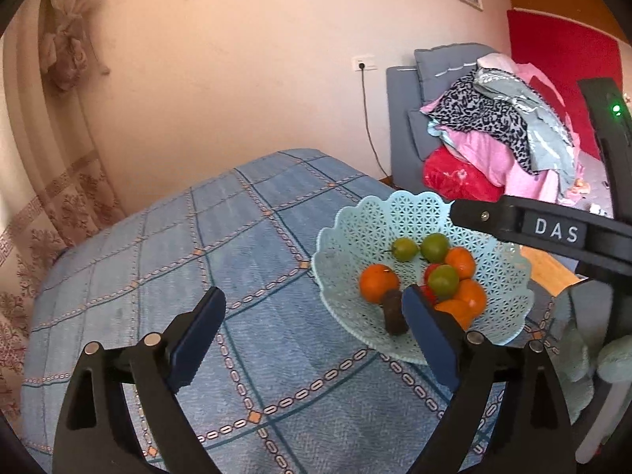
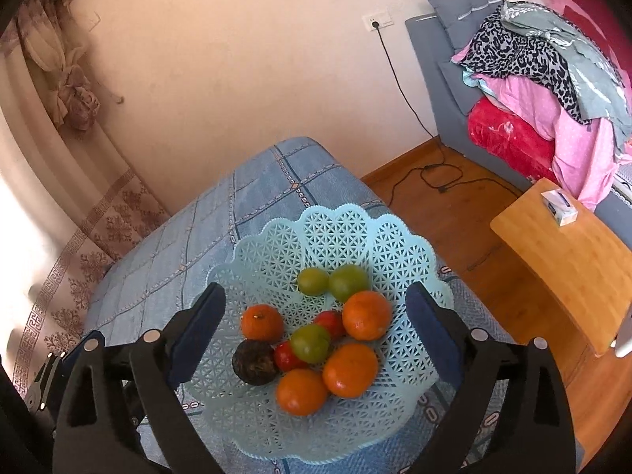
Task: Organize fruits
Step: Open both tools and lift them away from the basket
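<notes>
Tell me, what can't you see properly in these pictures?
- Left view: the left tongs' right finger covers part of the dark fruit and some oranges in the basket.
- Left view: the right tongs cross the basket's far rim.
- Right view: the red fruits are half buried under a green one.
- Right view: the small box on the wooden board is too small to read.

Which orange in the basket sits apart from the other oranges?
The orange at the left of the basket, just above the dark brown fruit. The other three oranges cluster on the right around the green and red fruit.
</notes>
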Action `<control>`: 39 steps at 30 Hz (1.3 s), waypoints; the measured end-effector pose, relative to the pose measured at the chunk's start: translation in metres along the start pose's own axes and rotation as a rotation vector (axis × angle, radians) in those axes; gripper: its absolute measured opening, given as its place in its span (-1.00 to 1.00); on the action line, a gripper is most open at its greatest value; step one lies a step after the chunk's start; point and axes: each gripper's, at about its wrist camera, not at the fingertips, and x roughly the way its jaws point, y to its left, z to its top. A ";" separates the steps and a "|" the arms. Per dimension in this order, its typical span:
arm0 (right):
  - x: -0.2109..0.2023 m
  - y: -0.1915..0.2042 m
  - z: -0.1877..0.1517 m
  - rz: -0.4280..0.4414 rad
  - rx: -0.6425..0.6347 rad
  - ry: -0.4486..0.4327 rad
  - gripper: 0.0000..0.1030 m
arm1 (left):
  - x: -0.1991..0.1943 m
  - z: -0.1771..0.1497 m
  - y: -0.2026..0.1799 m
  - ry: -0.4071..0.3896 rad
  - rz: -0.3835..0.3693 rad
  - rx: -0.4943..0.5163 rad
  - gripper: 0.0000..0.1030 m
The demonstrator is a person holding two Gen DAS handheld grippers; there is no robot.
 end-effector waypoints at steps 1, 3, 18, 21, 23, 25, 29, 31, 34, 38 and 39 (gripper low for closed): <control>-0.001 0.001 0.000 0.002 -0.002 -0.003 0.83 | -0.002 0.000 0.001 -0.004 0.007 -0.002 0.75; -0.004 0.003 0.001 0.002 -0.005 -0.008 0.83 | -0.005 -0.001 0.003 -0.014 0.022 -0.005 0.75; -0.034 0.026 0.010 -0.042 -0.157 -0.085 0.94 | -0.037 -0.008 0.023 -0.082 0.121 -0.045 0.85; -0.038 0.035 0.002 -0.066 -0.261 -0.081 0.94 | -0.042 -0.008 0.025 -0.091 0.139 -0.052 0.85; -0.042 0.038 -0.007 -0.079 -0.319 -0.097 0.94 | -0.043 -0.009 0.025 -0.093 0.153 -0.051 0.85; -0.047 0.037 -0.019 -0.093 -0.361 -0.113 0.94 | -0.044 -0.010 0.024 -0.094 0.174 -0.045 0.90; -0.054 0.031 -0.040 -0.106 -0.378 -0.143 0.95 | -0.047 -0.012 0.021 -0.095 0.192 -0.028 0.90; -0.058 0.028 -0.047 -0.115 -0.382 -0.168 0.95 | -0.049 -0.013 0.020 -0.097 0.191 -0.028 0.90; -0.064 0.026 -0.057 -0.129 -0.388 -0.208 0.95 | -0.053 -0.013 0.018 -0.107 0.198 -0.032 0.90; -0.064 0.028 -0.065 -0.126 -0.408 -0.222 0.95 | -0.054 -0.014 0.014 -0.108 0.222 -0.029 0.90; -0.063 0.029 -0.066 -0.125 -0.414 -0.221 0.95 | -0.054 -0.015 0.013 -0.107 0.227 -0.028 0.90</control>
